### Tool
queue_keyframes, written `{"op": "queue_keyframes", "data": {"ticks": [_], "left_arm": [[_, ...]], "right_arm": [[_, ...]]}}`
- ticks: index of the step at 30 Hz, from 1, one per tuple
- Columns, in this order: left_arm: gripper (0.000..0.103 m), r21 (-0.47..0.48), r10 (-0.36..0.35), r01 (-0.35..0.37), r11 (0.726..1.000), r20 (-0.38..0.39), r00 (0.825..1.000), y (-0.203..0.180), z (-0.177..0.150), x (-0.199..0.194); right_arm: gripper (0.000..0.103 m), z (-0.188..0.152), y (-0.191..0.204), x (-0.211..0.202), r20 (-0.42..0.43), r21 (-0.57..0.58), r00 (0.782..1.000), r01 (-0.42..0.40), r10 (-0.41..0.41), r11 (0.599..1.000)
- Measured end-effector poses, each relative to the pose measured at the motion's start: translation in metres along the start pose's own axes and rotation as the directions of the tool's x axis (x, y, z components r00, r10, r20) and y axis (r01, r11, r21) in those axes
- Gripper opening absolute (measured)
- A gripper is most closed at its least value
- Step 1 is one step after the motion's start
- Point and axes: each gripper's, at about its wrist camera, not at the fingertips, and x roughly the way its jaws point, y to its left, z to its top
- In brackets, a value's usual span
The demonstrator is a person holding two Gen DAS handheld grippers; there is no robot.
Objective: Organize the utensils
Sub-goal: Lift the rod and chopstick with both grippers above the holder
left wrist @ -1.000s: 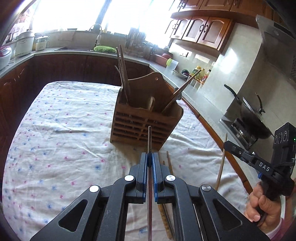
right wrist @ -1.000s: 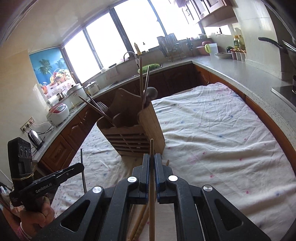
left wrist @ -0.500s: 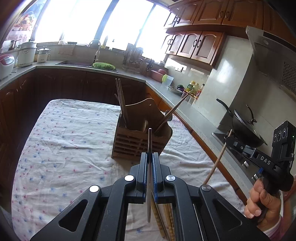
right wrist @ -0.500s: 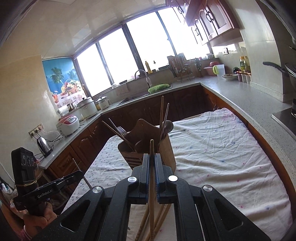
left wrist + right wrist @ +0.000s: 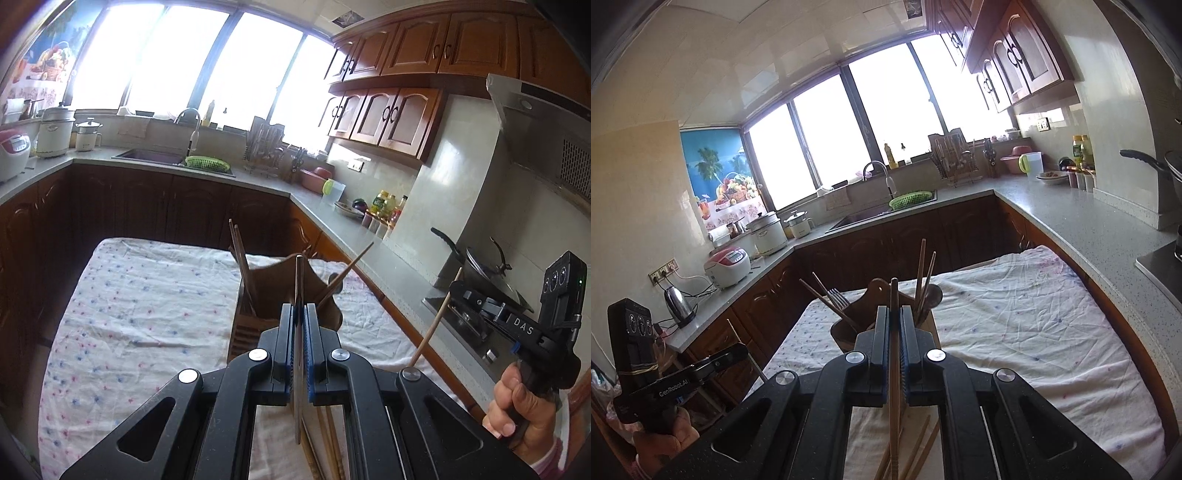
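My left gripper (image 5: 300,314) is shut on a thin dark chopstick (image 5: 298,280) held upright, high above the table. My right gripper (image 5: 894,317) is shut on a wooden chopstick (image 5: 894,295), also raised. The right gripper also shows in the left wrist view (image 5: 456,288) at the right, with its chopstick (image 5: 436,325) slanting down. The wooden utensil holder (image 5: 273,291) stands on the cloth-covered table ahead of and below both grippers, with chopsticks, a fork (image 5: 838,297) and a spoon in it. Several loose chopsticks (image 5: 916,454) lie on the cloth under the grippers.
The table carries a white dotted cloth (image 5: 140,317). Grey counters run around it, with a sink (image 5: 151,157), a green basket (image 5: 207,162), rice cookers (image 5: 729,266), a kettle (image 5: 677,304) and a wok on the stove (image 5: 480,273) at the right.
Both grippers have risen and tilted up, each with its chopstick. The holder now sits lower and smaller in both views.
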Motion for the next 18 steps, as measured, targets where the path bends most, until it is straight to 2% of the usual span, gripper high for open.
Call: {"op": "queue_keyframes", "data": {"ticks": [10,18], "left_arm": [[0.003,0.033,0.047,-0.051,0.998,0.127,0.991,-0.001,0.047,0.026],[0.003,0.021,0.101,-0.107,0.994,0.178,0.979,0.007,0.056,0.070]], "right_arm": [[0.005,0.049,0.010,0.024,0.137,0.006,0.990,0.014,-0.015,1.000],[0.005,0.073,0.002,0.059,0.211,0.039,0.976,0.051,-0.058,0.998]]}}
